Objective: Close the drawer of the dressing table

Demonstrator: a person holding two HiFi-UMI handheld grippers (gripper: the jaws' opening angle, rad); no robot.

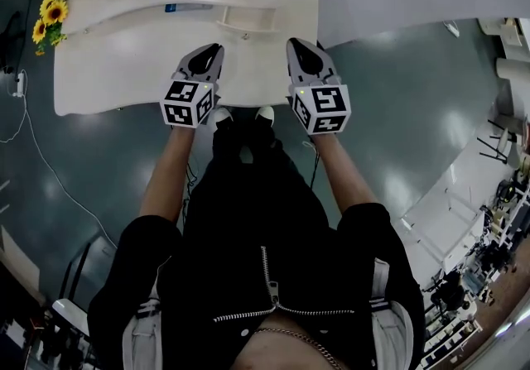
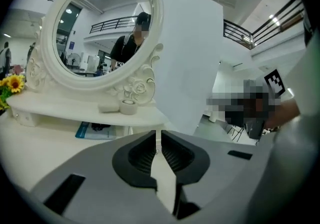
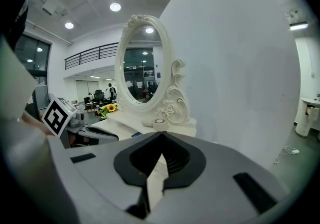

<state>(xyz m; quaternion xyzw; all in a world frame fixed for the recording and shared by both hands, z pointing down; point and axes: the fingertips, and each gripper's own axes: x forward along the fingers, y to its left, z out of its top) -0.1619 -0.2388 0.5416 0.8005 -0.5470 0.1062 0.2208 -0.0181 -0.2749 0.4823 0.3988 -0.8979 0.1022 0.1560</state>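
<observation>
Drawer (image 1: 247, 19) sits pulled out under the mirror shelf (image 2: 60, 106), back right of the dressing table (image 1: 108, 70). Left gripper (image 1: 215, 50) and right gripper (image 1: 294, 44) hover over the table's front, near the drawer. Both have their jaws together and hold nothing.

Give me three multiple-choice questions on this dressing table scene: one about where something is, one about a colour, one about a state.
1. In the head view, where are the sunflowers?
A. at the table's left end
B. at its right end
C. on the floor by the shoes

2. What colour is the dressing table?
A. brown
B. white
C. black

3. How is the left claw?
A. wide open
B. shut on a flower
C. shut and empty

Answers: 1 A, they sit by the left edge of the top. 2 B, its whole top shows white. 3 C, its jaws meet with nothing between them.
</observation>
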